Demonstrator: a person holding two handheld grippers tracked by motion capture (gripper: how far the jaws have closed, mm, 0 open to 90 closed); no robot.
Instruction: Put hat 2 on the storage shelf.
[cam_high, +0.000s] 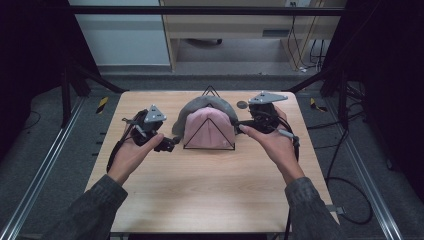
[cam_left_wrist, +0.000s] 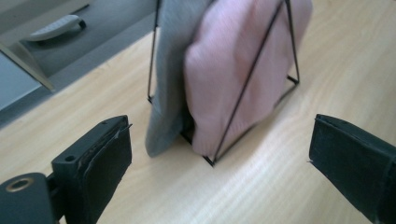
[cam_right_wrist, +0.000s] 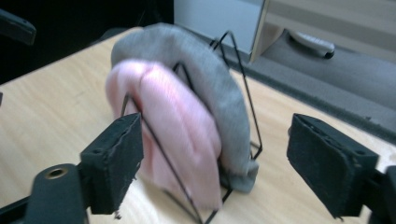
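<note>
We see 1 wire rack (cam_high: 209, 145) on the counter (cam_high: 210, 185) w/ 2 cloths: 1 pink (cam_high: 209, 127), 1 grey (cam_high: 200, 106). Left gripper (cam_high: 167, 145) & right gripper (cam_high: 241, 125) flank it, jaws apart, nothing held.

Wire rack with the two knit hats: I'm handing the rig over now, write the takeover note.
Left gripper: open, holding nothing, just left of the wire rack.
Right gripper: open, holding nothing, at the rack's right side.
Things: pink hat and grey hat stand in the rack mid-table, pink in front, grey behind.
Done: nothing gripped yet.
Left: probably close on a hat and lift it out, minding the thin wires.
</note>
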